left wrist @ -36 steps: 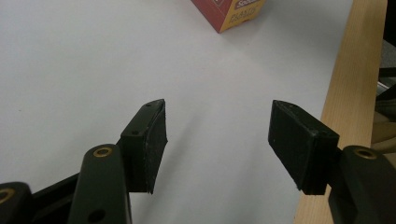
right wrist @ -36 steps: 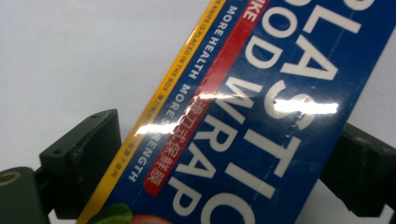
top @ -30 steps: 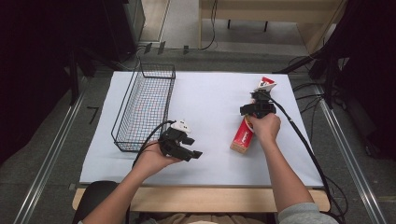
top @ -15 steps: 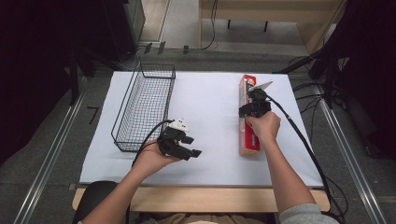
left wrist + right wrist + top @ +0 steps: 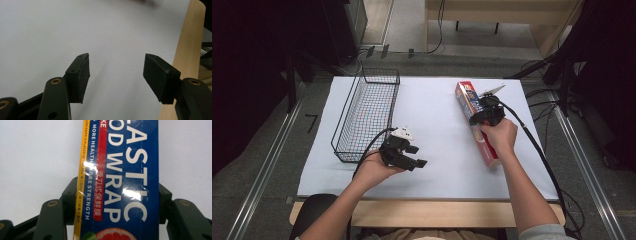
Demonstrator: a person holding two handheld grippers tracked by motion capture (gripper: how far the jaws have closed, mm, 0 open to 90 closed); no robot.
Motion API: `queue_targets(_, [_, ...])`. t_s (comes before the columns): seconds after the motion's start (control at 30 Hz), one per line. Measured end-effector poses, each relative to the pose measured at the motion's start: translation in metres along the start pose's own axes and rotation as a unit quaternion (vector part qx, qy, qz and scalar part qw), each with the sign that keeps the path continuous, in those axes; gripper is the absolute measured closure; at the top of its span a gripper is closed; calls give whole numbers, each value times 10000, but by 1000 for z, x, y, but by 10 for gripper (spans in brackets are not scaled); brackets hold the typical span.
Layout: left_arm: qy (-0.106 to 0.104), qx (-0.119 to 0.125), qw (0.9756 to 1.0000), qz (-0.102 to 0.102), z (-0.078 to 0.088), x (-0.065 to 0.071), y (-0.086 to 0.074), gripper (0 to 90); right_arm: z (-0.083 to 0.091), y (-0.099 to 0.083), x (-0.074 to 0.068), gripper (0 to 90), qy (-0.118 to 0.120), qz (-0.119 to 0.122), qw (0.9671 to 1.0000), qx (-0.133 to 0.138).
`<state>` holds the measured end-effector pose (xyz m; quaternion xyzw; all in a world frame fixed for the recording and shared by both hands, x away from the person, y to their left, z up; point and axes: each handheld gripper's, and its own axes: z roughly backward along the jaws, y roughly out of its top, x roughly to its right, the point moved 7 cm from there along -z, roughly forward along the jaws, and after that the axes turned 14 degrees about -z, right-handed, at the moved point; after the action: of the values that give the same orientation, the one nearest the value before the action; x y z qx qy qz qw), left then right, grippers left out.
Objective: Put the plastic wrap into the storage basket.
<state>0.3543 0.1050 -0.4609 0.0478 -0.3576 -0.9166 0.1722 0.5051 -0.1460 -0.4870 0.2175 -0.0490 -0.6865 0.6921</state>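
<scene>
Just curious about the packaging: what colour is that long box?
The plastic wrap box is mainly blue with white lettering and a yellow edge strip, clearest in the right gripper view.

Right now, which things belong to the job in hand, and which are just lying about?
In the job:
- plastic wrap box, clamped by the right gripper

Standing by:
- wire basket, apart from the box
- left gripper, jaws apart over the white table cover
</scene>
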Motion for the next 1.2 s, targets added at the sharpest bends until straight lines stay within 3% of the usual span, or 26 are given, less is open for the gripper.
queue_targets(0.2, [21, 11, 10000, 34, 2, -1, -1, 390, 19, -2, -2, 415, 174, 303, 9993, 152])
queue_targets(0.23, [27, 24, 10000, 30, 2, -2, -1, 390, 24, -6, -2, 415, 163, 560, 9982, 168])
queue_targets(0.3, [19, 30, 10000, 32, 2, -2, -1, 389, 26, -8, -3, 415, 155, 638, 9977, 162])
queue_targets(0.33, [38, 29, 10000, 43, 3, -3, -1, 389, 30, -13, -5, 414, 153, 854, 9961, 142])
queue_targets(0.37, [38, 29, 10000, 43, 3, -3, -1, 389, 30, -13, -5, 414, 153, 854, 9961, 142])
queue_targets(0.47, [61, 12, 10000, 18, 4, -3, -1, 386, 36, -22, -9, 415, 301, 1109, 9933, 154])
queue_targets(0.9, [82, -37, 9999, -51, 10, -5, -3, 382, 41, -51, -11, 414, 670, 1475, 9868, 47])
queue_targets(1.1, [107, -63, 9999, -96, 14, -5, -4, 379, 43, -56, -13, 413, 684, 1828, 9808, 34])
queue_targets(1.2, [142, -37, 9999, -90, 18, -5, -5, 379, 53, -62, -17, 413, 907, 1926, 9771, 16])
